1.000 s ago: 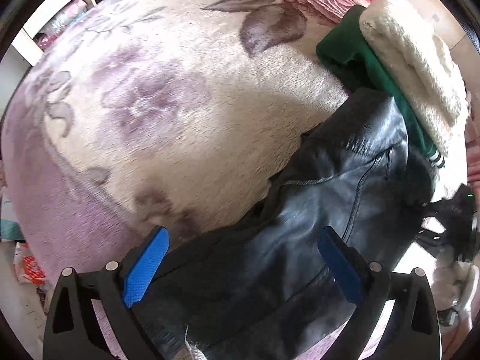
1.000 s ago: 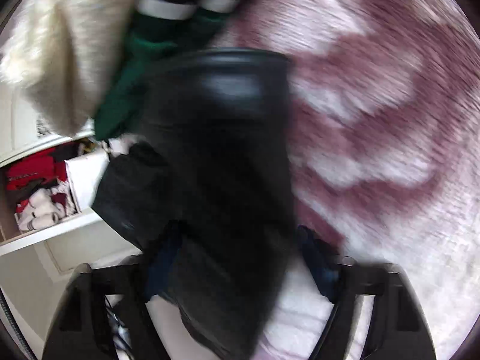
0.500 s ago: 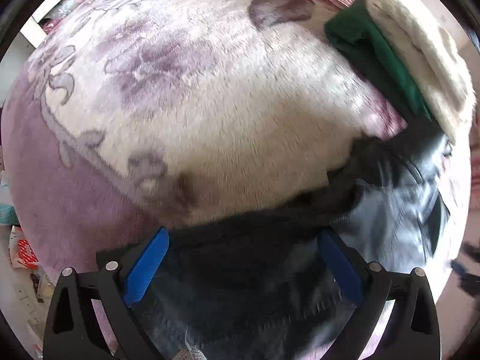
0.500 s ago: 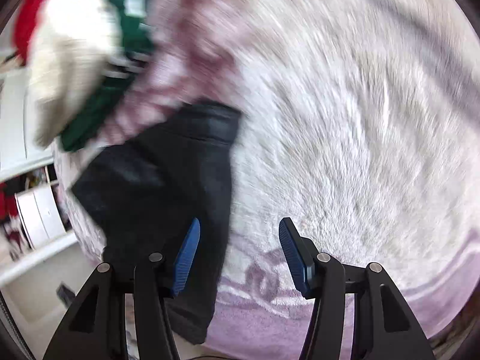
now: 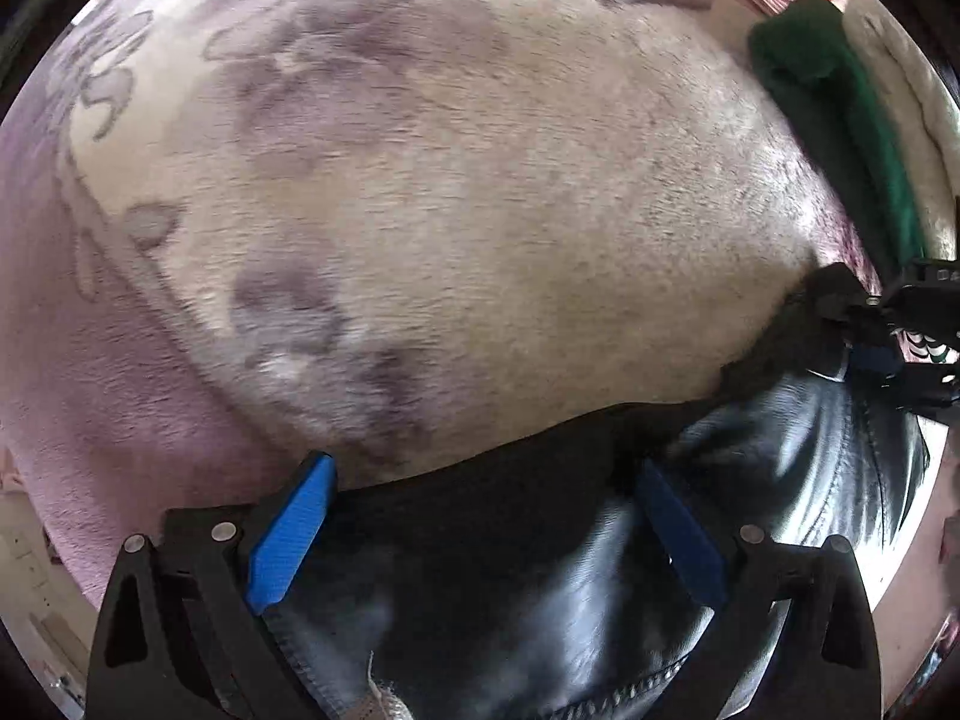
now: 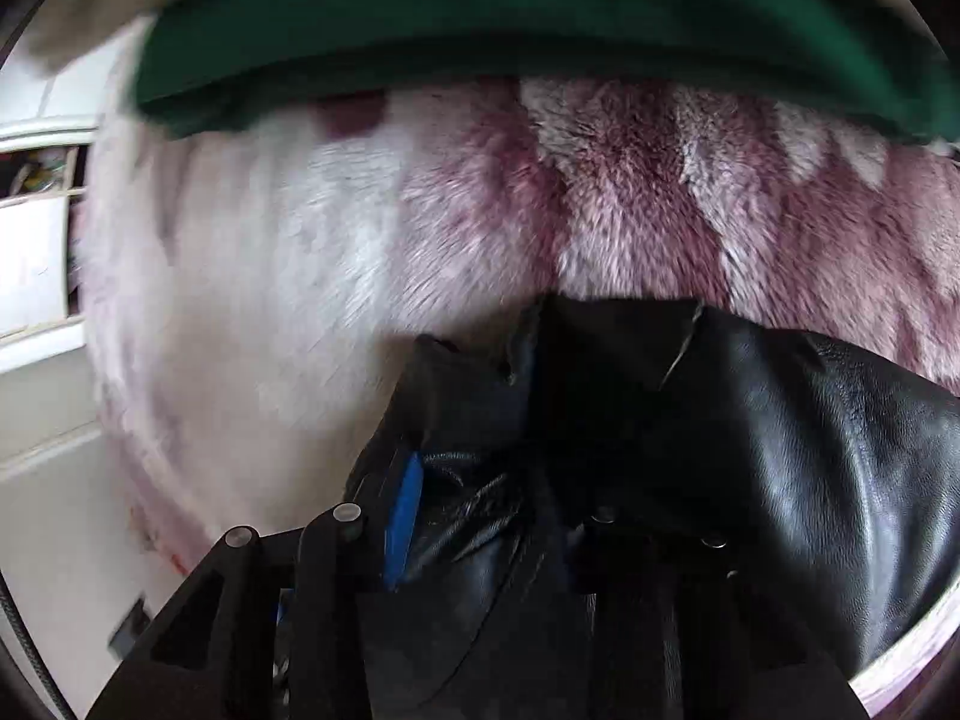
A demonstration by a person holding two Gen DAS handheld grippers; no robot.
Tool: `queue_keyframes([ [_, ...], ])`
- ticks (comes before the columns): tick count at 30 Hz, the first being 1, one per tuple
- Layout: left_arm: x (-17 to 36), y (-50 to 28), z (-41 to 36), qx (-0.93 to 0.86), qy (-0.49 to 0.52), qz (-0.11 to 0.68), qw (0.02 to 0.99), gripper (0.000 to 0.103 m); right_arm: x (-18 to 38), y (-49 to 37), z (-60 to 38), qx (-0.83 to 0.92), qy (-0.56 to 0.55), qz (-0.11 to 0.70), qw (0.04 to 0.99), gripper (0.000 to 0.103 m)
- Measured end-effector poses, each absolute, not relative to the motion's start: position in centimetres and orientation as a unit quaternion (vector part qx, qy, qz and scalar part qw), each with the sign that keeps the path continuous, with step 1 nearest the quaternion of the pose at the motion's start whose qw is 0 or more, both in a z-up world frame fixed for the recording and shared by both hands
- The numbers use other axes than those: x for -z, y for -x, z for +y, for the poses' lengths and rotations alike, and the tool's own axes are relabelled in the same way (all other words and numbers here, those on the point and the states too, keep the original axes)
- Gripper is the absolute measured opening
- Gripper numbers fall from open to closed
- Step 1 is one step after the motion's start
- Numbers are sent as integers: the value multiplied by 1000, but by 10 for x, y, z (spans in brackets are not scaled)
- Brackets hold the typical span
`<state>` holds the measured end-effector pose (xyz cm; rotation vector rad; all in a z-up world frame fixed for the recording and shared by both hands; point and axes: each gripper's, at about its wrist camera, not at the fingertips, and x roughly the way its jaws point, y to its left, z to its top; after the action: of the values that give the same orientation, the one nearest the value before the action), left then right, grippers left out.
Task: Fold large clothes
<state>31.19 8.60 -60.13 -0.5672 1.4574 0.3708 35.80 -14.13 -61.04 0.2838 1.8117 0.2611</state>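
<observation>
From the left wrist view, the left gripper point(image 5: 480, 531) points down with its blue fingers point(image 5: 288, 540) spread wide, the black leather jacket point(image 5: 540, 570) lying between them, unpinched, on a plush floral blanket point(image 5: 420, 210). At far right the right gripper point(image 5: 876, 354) sits on the jacket's far edge, beside a folded green garment point(image 5: 840, 120).

From the right wrist view, the right gripper point(image 6: 492, 516) has its jaws closing, bunched black leather between them. The jacket point(image 6: 810, 450) drapes rightward over the blanket point(image 6: 360, 240), the green garment point(image 6: 480, 30) beyond.
</observation>
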Motion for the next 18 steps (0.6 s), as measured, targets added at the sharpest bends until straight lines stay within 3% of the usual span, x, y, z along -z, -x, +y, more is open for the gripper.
queue_keyframes([
  [8, 542, -280, 70, -176, 211, 634, 723, 103, 523, -321, -130, -197, 16, 766, 611, 40],
  [11, 536, -277, 53, -167, 214, 638, 721, 103, 535, -282, -145, -205, 41, 793, 572, 40],
  [15, 546, -284, 29, -163, 196, 650, 716, 103, 595, -259, -148, -184, 73, 805, 559, 40],
  [18, 548, -294, 14, -150, 194, 652, 717, 103, 589, -261, -133, -169, 114, 801, 563, 40],
])
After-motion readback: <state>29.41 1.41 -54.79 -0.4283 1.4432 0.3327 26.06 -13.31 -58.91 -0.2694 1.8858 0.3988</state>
